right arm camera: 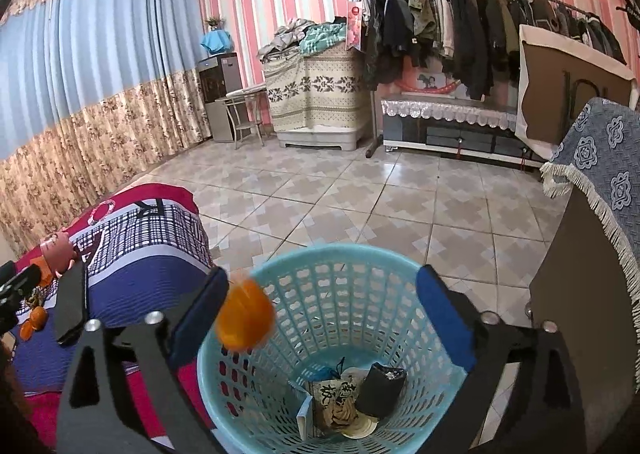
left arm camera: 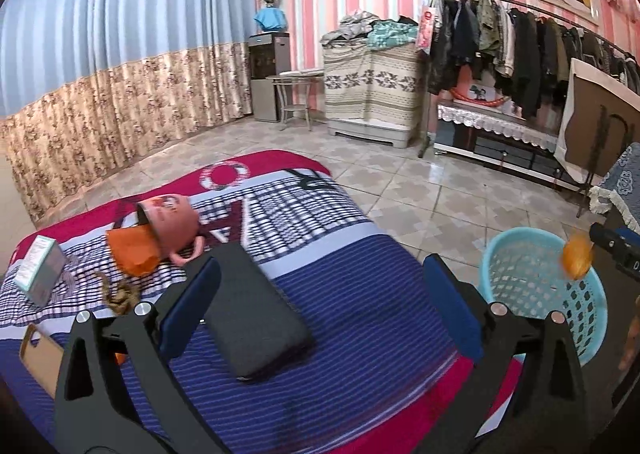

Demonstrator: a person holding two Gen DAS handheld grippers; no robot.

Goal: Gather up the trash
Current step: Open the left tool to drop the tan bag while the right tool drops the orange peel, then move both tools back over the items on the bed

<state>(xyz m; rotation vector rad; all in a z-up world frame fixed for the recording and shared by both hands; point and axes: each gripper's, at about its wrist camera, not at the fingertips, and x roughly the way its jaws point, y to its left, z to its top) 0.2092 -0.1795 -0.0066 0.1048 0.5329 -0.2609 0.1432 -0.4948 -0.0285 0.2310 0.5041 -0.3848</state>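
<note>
The right hand-held gripper stands wide apart above the basket, with the orange peel loose beside its left finger. The left hand-held gripper is wide apart too, over the bed.

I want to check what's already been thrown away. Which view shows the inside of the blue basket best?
The right wrist view: it looks straight down into the blue basket, showing a dark packet and paper scraps at the bottom. The left wrist view catches the basket only from the side at its right edge, contents hidden.
</note>
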